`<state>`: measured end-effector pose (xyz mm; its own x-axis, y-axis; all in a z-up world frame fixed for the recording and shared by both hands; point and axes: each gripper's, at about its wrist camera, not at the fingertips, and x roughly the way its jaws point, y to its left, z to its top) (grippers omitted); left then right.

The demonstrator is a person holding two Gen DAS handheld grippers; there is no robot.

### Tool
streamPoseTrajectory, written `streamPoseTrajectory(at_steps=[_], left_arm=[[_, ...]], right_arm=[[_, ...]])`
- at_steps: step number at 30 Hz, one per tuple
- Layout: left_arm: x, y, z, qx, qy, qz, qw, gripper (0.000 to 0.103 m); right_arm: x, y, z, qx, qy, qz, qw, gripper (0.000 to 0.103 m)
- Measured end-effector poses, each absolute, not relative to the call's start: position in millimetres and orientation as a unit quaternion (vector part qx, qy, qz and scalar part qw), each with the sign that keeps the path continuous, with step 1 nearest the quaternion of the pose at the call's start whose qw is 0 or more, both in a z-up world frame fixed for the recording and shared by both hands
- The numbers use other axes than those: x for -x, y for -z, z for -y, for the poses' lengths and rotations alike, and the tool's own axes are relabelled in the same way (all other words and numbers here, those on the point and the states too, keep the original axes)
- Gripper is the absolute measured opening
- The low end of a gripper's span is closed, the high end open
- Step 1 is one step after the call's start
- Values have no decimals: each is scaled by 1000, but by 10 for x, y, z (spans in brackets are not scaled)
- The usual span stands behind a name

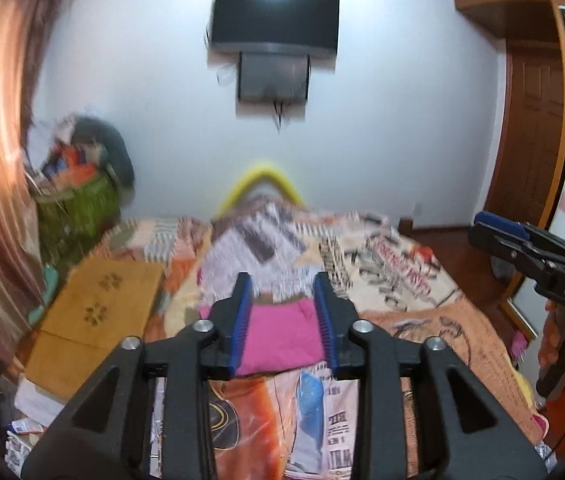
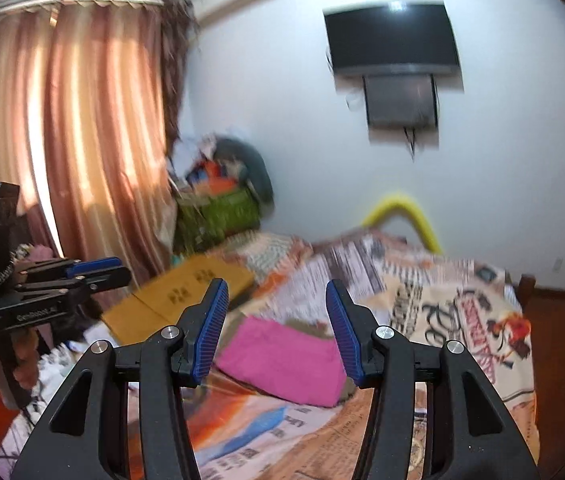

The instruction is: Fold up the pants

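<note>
The left gripper [image 1: 284, 312] is holding its blue fingers [image 1: 242, 320] apart with nothing between them. The right gripper [image 2: 278, 328] is gaping open and empty too. The pink pants [image 2: 282, 360] are lying folded on the bed cover [image 2: 462, 320], away from both grippers. A brown box [image 1: 94, 308] is sitting beside the bed.

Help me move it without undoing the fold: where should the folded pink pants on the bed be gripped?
Probably the thick folded near edge of the pink pants, approached low from the front; they lie flat on the bedspread, so only edges offer purchase.
</note>
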<state>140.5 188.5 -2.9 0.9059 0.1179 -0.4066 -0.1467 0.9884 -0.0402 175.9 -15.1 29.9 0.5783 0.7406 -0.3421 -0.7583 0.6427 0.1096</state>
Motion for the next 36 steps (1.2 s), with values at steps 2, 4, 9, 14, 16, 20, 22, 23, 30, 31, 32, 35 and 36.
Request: streamPoseTrajectory(at_steps=[2, 4, 9, 14, 16, 20, 22, 23, 30, 31, 32, 35, 36], left_arm=[[-1093, -96, -1707, 23, -75, -171, 982, 48], [-859, -164, -1570, 10, -81, -145, 986, 50], [-384, -213, -1327, 8, -83, -105, 991, 55], [-84, -151, -1231, 7, -81, -73, 994, 71], [-10, -101, -1193, 2, -86, -68, 994, 77], [66, -11, -1149, -7, -88, -72, 993, 89], [107, 17, -1138, -4, -87, -70, 994, 99], [124, 24, -1134, -2, -87, -69, 994, 100], [197, 60, -1178, 15, -86, -66, 994, 102], [197, 62, -1189, 17, -86, -66, 994, 102], [204, 63, -1191, 17, -88, -65, 994, 102], [223, 74, -1168, 18, -92, -64, 994, 102], [226, 76, -1165, 18, -92, -64, 994, 102]], right_arm=[[-1493, -399, 263, 9, -430, -158, 889, 47], [-1242, -448, 336, 1, -435, -137, 890, 47], [-726, -462, 416, 2, -422, -91, 902, 47], [-479, -389, 497, -14, -414, -75, 907, 62], [-472, -344, 519, -22, -409, -81, 909, 66], [-400, -312, 546, -19, -388, -84, 918, 86], [-352, -323, 559, -15, -376, -77, 923, 89], [-341, -326, 561, -13, -372, -76, 925, 96], [-283, -317, 567, -4, -363, -76, 929, 103], [-273, -313, 564, -4, -364, -76, 928, 103], [-279, -318, 556, -3, -365, -77, 928, 103], [-242, -286, 557, 5, -362, -76, 929, 103], [-223, -272, 554, 7, -361, -75, 929, 103]])
